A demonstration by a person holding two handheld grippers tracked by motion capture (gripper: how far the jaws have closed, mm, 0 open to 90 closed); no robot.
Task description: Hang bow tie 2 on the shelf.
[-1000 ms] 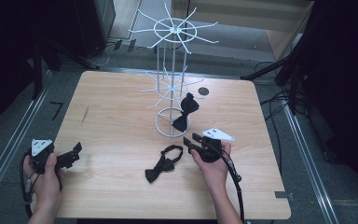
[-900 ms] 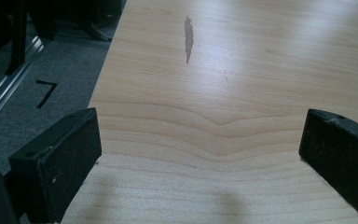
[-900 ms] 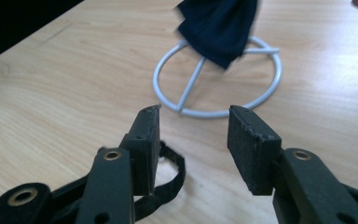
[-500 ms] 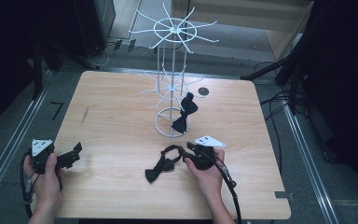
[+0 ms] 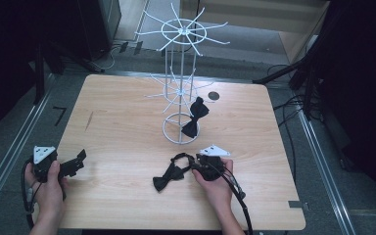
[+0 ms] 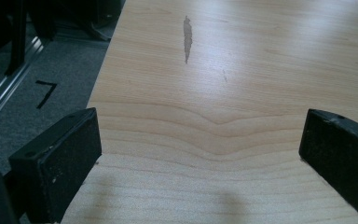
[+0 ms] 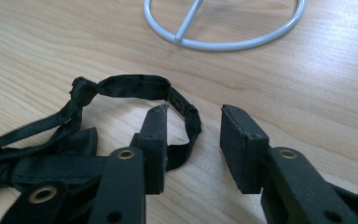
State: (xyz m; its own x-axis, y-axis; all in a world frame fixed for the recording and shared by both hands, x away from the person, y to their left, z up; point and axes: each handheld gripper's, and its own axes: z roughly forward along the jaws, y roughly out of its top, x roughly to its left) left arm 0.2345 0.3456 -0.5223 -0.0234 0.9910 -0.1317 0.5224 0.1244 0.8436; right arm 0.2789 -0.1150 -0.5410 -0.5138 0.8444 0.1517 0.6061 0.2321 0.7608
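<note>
Bow tie (image 5: 169, 176) number one lay flat on the wooden table (image 5: 127, 127) at about 6 o'clock from the white wire rack (image 5: 180, 78), its strap looping toward the right hand. Starting at the left: the left tongs (image 5: 76, 163) sat at the table's 8 o'clock edge, held in the left hand (image 5: 49, 183), released, with the jaws spread wide over bare wood in the left gripper view. A dark streak (image 6: 187, 37) marked the grain ahead of them. At centre, the rack stood on its ring base (image 7: 223, 23), and a second bow tie (image 5: 195, 116) hung from a low arm, just above the ring. Further right, the right tongs (image 7: 193, 140) were parted, one jaw inside the strap loop (image 7: 140, 88), the other outside; the strap's end lay between them, not yet pinched. A small dark disc (image 5: 213, 96) lay at the rack's 2 o'clock.
</note>
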